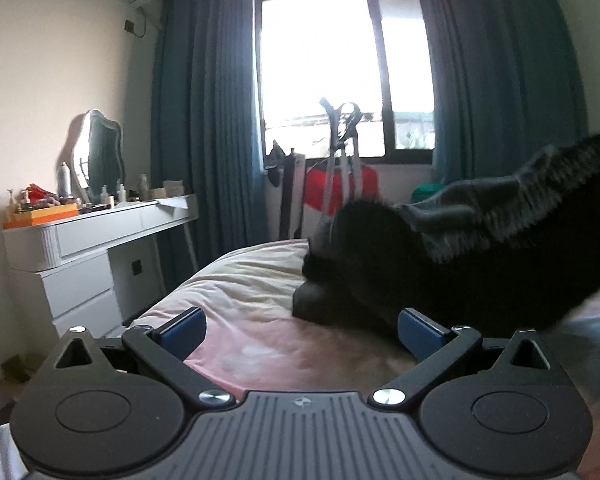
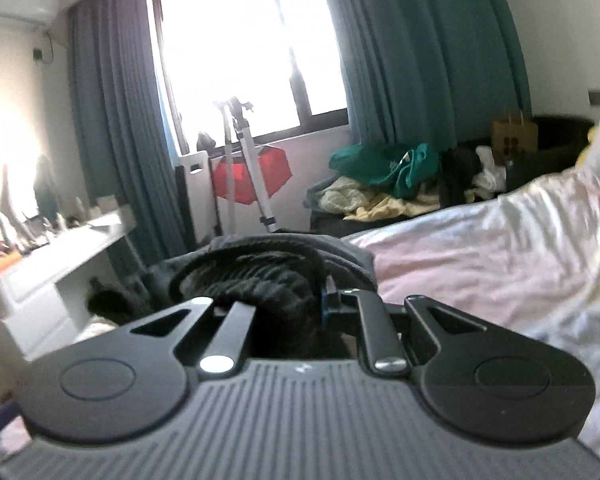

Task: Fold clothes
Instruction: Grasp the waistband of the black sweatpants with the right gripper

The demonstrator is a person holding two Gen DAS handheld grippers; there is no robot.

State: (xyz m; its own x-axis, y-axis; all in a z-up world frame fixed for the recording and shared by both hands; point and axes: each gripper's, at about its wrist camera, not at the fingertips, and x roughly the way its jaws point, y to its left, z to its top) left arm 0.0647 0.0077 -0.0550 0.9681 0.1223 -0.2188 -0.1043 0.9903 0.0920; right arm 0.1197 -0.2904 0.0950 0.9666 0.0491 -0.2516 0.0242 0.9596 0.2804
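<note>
Your garment [image 1: 440,264] drapes over the bed [image 1: 252,280], the dresser [image 1: 84,248] to its left, the window [image 1: 340,72] behind, tripod [image 1: 344,160] between.

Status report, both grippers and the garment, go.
Left gripper open, empty, above bed. Right gripper shut on black garment, lifting one end. Nothing in the way.

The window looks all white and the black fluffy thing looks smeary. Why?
Left wrist view: the window is blown out by daylight, so the room looks dim; the black garment is streaked with motion blur. Right wrist view: the same glare, and the whole picture is softly blurred, with fisheye bending the curtains.
</note>
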